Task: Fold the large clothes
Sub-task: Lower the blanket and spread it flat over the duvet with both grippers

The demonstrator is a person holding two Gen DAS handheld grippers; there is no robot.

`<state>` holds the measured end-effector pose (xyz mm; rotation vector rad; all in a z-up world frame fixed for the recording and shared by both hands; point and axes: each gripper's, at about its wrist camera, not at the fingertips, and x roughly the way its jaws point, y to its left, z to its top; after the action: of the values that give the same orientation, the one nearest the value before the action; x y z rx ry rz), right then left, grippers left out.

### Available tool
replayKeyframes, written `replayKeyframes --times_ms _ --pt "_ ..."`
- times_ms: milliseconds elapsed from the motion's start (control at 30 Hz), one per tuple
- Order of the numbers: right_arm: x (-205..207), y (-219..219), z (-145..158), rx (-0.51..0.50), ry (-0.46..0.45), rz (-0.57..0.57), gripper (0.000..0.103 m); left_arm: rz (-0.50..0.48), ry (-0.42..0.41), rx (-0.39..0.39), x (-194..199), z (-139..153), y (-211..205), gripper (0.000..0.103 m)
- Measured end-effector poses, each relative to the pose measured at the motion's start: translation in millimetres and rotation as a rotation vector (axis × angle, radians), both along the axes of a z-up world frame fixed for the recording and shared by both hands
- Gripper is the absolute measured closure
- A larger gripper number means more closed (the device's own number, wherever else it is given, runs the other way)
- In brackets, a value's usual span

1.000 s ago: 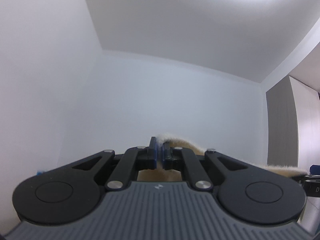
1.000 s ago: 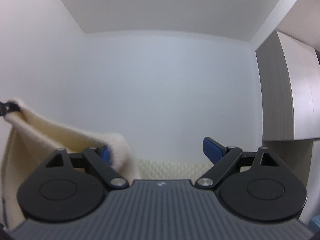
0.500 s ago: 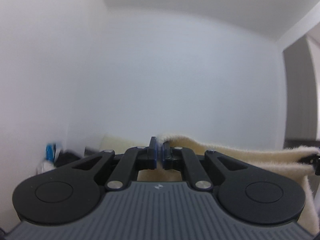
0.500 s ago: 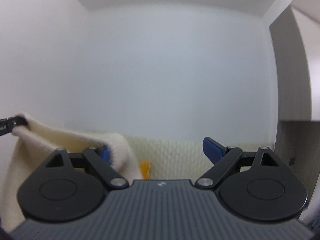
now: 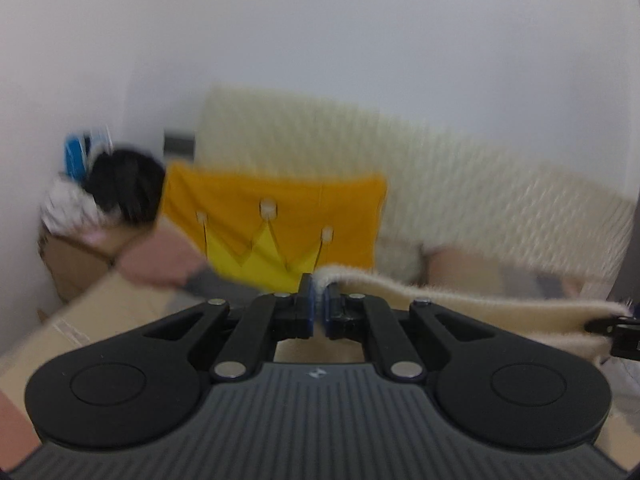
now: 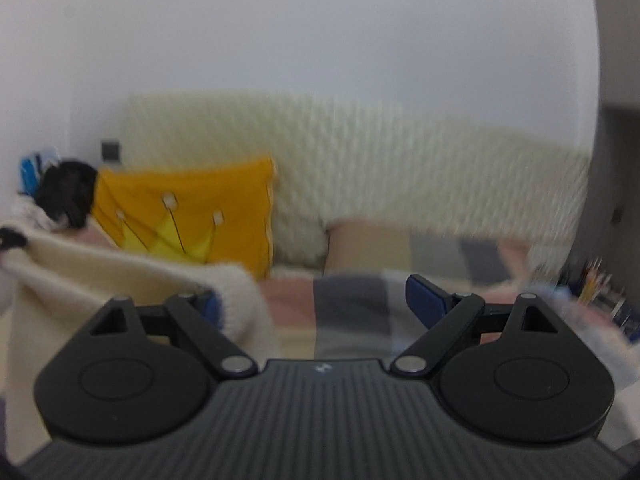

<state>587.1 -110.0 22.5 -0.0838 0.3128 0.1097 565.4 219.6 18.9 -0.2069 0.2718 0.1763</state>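
Right now my left gripper is pinched tight on the top edge of the cream fleece garment, its blue pads closed on the hem with nothing but fabric between them. From that pinch the edge runs off toward three o'clock in the left wrist view, ending at the right gripper's black tip at the frame's margin.

My right gripper stands wide. The fleece is draped over its left finger at about ten o'clock (whether it is hooked there or merely resting, I cannot tell through the blur), while the other finger at two o'clock is bare, so nothing is clamped on that side.

What the next move turns on, as I judge it: the garment's long axis lies stretched between my two hands, roughly nine to three, hanging as a sheet below that line. The left hand has the only firm hold, so the right must close on its corner before I lay the cloth down.

Ahead at twelve o'clock is a pale sofa with a yellow crown cushion and a patchwork cover, which looks like the landing surface. A cardboard box sits at nine o'clock.
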Motion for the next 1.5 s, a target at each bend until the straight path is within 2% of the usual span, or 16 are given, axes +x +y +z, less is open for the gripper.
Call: replayKeyframes --times_ms 33,100,200,267,433,500,567,633,733,800,867,933,1100,1300,1433,1500 --pt "19 9 -21 0.003 0.034 -0.001 0.013 0.003 0.03 0.0 34 -35 2 0.097" --pt "52 22 -51 0.004 0.09 0.003 0.013 0.004 0.087 0.014 81 -80 4 0.097" --pt "90 45 -93 -0.025 0.148 0.013 0.013 0.016 0.181 0.022 122 -130 37 0.096" --pt "111 57 -119 -0.038 0.185 0.021 0.013 0.023 0.233 -0.015 158 -166 58 0.096" --pt "147 81 -190 -0.057 0.264 0.046 0.013 0.029 0.341 -0.081 214 -243 98 0.096" --pt "154 84 -210 -0.055 0.298 0.048 0.013 0.026 0.378 -0.104 222 -264 102 0.096" --pt "161 86 -230 -0.053 0.337 0.04 0.013 0.014 0.406 -0.113 218 -270 105 0.096" --pt "166 87 -245 -0.055 0.379 0.031 0.013 0.009 0.431 -0.11 229 -281 107 0.09" --pt "172 88 -258 -0.044 0.419 0.034 0.013 0.002 0.45 -0.107 224 -277 106 0.085" --pt "174 88 -256 -0.029 0.435 0.033 0.013 -0.003 0.462 -0.077 221 -268 104 0.072" --pt "172 87 -249 -0.013 0.442 0.034 0.013 0.001 0.456 -0.038 212 -255 103 0.047" --pt "168 86 -239 -0.012 0.432 0.038 0.013 -0.006 0.448 -0.016 199 -240 103 0.036" --pt "150 79 -210 0.033 0.418 0.053 0.013 -0.044 0.423 -0.074 171 -209 111 0.031" --pt "111 79 -168 0.035 0.37 0.096 0.013 -0.077 0.361 -0.08 120 -162 111 0.03" --pt "88 80 -140 0.068 0.409 0.155 0.012 -0.09 0.328 -0.06 76 -126 106 0.03" --pt "79 80 -124 0.095 0.45 0.175 0.004 -0.086 0.304 -0.053 52 -109 103 0.03"
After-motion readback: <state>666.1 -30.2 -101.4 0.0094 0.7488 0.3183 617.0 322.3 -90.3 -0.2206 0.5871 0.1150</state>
